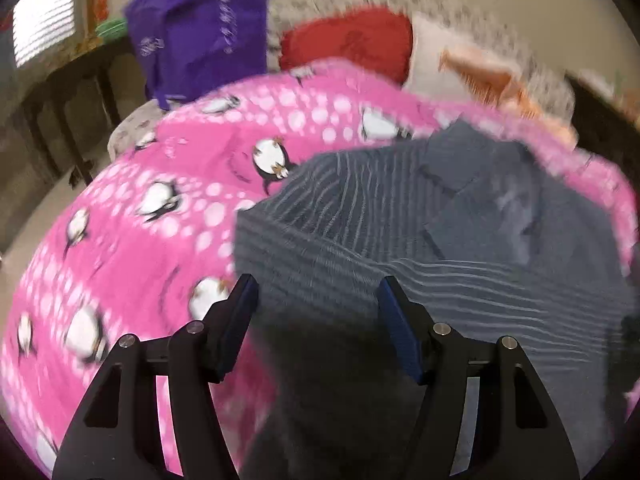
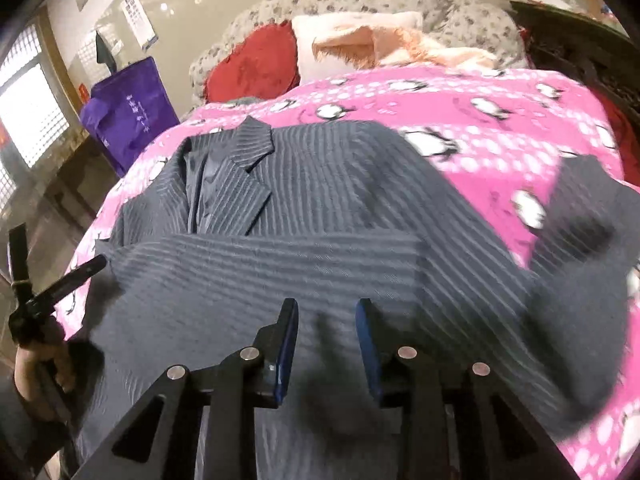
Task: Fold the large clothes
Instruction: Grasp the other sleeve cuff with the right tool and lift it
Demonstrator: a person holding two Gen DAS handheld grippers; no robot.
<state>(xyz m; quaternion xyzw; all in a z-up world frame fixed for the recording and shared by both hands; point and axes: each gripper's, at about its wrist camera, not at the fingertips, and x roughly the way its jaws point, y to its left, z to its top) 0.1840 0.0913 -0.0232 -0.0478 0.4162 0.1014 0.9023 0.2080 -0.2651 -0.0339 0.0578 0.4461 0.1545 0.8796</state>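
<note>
From the left wrist view, the left claw (image 1: 316,300) hangs over the near left part of a grey pinstriped jacket (image 1: 400,240), its blue-padded fingers (image 1: 240,320) spread wide with nothing pinched — only cloth lying below them. The jacket lies on a pink penguin-print blanket (image 1: 140,220) covering a bed, its lapel toward the far side. Beyond it sit a red cushion (image 1: 352,40) and a purple bag (image 1: 200,32) at the far left; this view is blurred.

From the right wrist view, the right claw (image 2: 326,320) stands over the near middle of the jacket (image 2: 320,208), its pads a narrow gap apart and gripping nothing. One sleeve is folded across the body — the other trails off to the right over the blanket (image 2: 500,120). At the left edge a hand (image 2: 40,364) holds the left claw (image 2: 56,256), spread, beside the jacket's left edge. Far off lie the red cushion (image 2: 256,64), a peach pillow (image 2: 360,40) and the purple bag (image 2: 128,108).
</note>
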